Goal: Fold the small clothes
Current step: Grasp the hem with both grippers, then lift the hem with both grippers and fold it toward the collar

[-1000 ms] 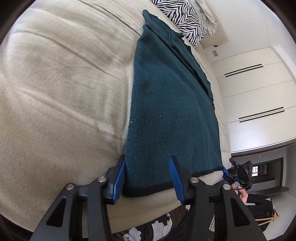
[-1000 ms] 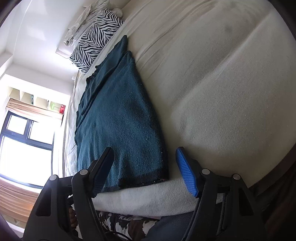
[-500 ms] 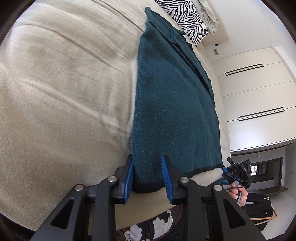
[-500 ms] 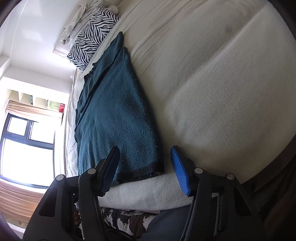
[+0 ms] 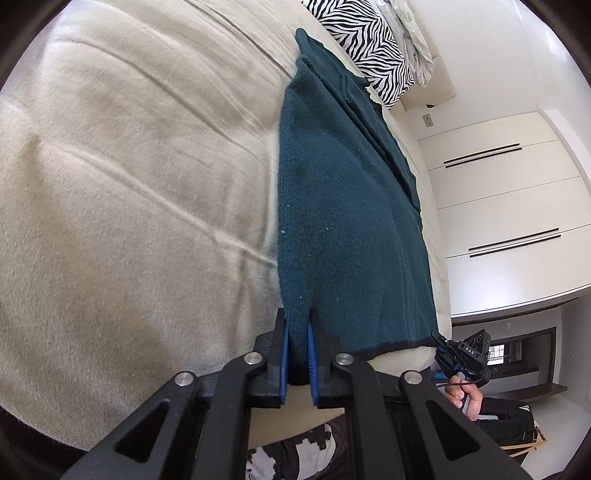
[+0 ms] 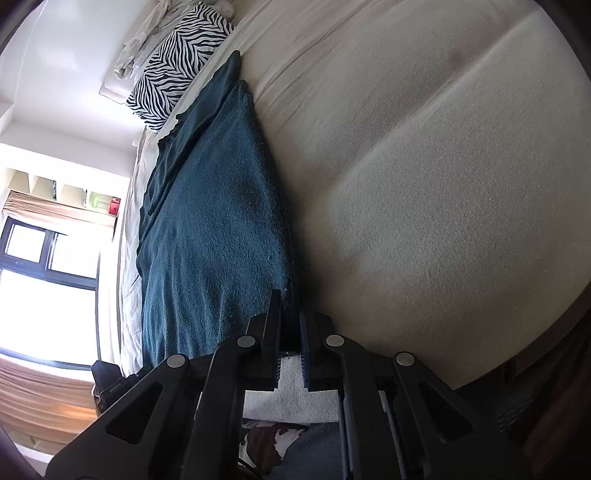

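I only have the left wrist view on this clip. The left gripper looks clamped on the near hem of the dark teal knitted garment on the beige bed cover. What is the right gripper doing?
Observer: The right gripper is shut on the other near corner of the dark teal knitted garment.
Reviewer: Anything past the garment on that side?
Observer: A bright dark-framed window, with a shelf above it holding a green container and a red item.
Reviewer: Does the zebra-striped pillow show there too?
Observer: Yes, the zebra-striped pillow lies beyond the garment's far end, with crumpled pale cloth beside it.
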The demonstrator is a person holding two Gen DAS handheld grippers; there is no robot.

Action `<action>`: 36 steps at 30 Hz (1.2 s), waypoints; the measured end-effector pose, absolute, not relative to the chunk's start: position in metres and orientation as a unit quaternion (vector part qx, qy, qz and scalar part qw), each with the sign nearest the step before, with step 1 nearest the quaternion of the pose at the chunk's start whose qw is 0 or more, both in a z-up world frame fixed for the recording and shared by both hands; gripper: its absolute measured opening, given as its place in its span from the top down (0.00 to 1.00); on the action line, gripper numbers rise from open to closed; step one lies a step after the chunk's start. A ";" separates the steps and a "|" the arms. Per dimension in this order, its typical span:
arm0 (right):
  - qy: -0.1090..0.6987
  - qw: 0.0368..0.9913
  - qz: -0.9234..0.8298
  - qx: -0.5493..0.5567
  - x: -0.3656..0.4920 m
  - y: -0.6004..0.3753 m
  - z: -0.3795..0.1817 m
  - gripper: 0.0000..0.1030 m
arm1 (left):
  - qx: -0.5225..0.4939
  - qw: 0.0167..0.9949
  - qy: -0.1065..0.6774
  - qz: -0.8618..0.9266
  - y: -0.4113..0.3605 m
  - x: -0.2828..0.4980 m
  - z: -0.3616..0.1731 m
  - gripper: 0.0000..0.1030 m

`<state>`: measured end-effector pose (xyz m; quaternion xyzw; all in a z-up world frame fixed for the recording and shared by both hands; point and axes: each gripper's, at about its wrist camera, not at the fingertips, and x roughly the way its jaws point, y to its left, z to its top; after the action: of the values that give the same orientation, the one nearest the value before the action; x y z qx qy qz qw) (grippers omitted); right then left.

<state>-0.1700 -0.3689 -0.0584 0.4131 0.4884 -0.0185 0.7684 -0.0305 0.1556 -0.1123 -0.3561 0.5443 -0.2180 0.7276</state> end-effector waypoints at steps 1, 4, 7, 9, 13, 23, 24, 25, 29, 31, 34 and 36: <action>0.485 0.771 -0.016 0.413 -0.171 -0.368 -0.056 0.94 | -0.366 0.726 0.539 -0.220 0.158 -0.031 -0.112 0.91; 0.473 0.774 -0.011 0.420 -0.172 -0.368 -0.049 0.94 | -0.394 0.721 0.521 -0.231 0.165 -0.033 -0.105 0.91; 0.460 0.776 0.002 0.432 -0.170 -0.368 -0.040 0.94 | -0.408 0.721 0.503 -0.243 0.168 -0.032 -0.094 0.91; 0.451 0.776 0.010 0.440 -0.168 -0.368 -0.035 0.94 | -0.417 0.721 0.493 -0.251 0.169 -0.030 -0.086 0.91; 0.434 0.775 0.024 0.459 -0.163 -0.370 -0.028 0.94 | -0.432 0.718 0.480 -0.259 0.169 -0.026 -0.077 0.91; 0.364 0.781 0.052 0.505 -0.132 -0.383 0.002 0.94 | -0.480 0.710 0.437 -0.272 0.180 -0.001 -0.055 0.91; 0.359 0.783 0.054 0.505 -0.127 -0.384 0.006 0.94 | -0.484 0.711 0.432 -0.272 0.181 0.004 -0.053 0.91; 0.353 0.785 0.055 0.506 -0.120 -0.385 0.009 0.94 | -0.488 0.710 0.428 -0.272 0.181 0.008 -0.052 0.91; 0.338 0.794 0.054 0.502 -0.091 -0.390 0.022 0.94 | -0.498 0.711 0.415 -0.273 0.184 0.030 -0.046 0.92; 0.333 0.797 0.050 0.501 -0.073 -0.394 0.025 0.94 | -0.500 0.714 0.406 -0.273 0.186 0.043 -0.042 0.93; 0.327 0.799 0.044 0.502 -0.046 -0.401 0.028 0.94 | -0.503 0.718 0.395 -0.274 0.187 0.065 -0.036 0.93; 0.322 0.804 0.040 0.498 -0.029 -0.403 0.031 0.94 | -0.501 0.724 0.389 -0.272 0.187 0.080 -0.032 0.93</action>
<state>-0.0286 -0.4035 0.0305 0.4985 0.3224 0.0398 0.8038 0.0804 0.1870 -0.0317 -0.5009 0.3894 -0.2717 0.7237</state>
